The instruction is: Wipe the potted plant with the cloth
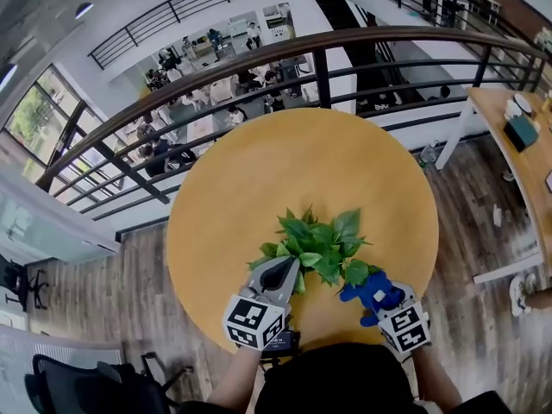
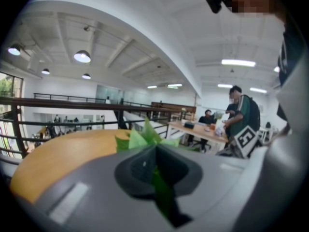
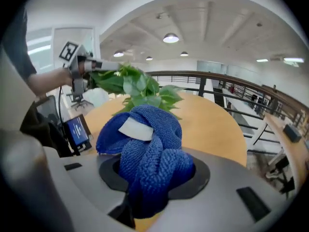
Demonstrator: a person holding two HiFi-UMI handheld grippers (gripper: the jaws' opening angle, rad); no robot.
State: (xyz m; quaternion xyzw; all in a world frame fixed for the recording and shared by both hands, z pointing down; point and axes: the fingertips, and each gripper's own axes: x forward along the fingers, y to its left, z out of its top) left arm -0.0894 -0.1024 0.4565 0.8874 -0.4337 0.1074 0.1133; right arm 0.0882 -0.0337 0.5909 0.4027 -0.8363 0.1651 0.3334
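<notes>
Plant (image 1: 319, 244) on table (image 1: 259, 175); cloth (image 1: 371, 293) right

A round wooden worktop (image 1: 259, 188) stands beside a dark railing (image 1: 345, 34). A long desk (image 1: 498, 123) lies to the right, a black chair (image 1: 86, 386) at lower left.

We are on an upper gallery of a large open-plan office. Our round wooden bench (image 1: 259, 179) sits against a dark metal railing (image 1: 319, 59), and beyond it we look down on a lower floor where people (image 1: 157, 78) sit among rows of desks. To our right a long wooden desk (image 1: 504, 119) stands on plank flooring (image 1: 470, 205), and a black office chair (image 1: 21, 283) stands at the left. Tall windows (image 1: 34, 115) line one wall. Overhead we see a white beamed ceiling with round lamps (image 2: 82, 56) and strip lights (image 2: 238, 63). Behind us a standing person (image 2: 240, 112) leans over a shared table (image 2: 198, 128).
</notes>
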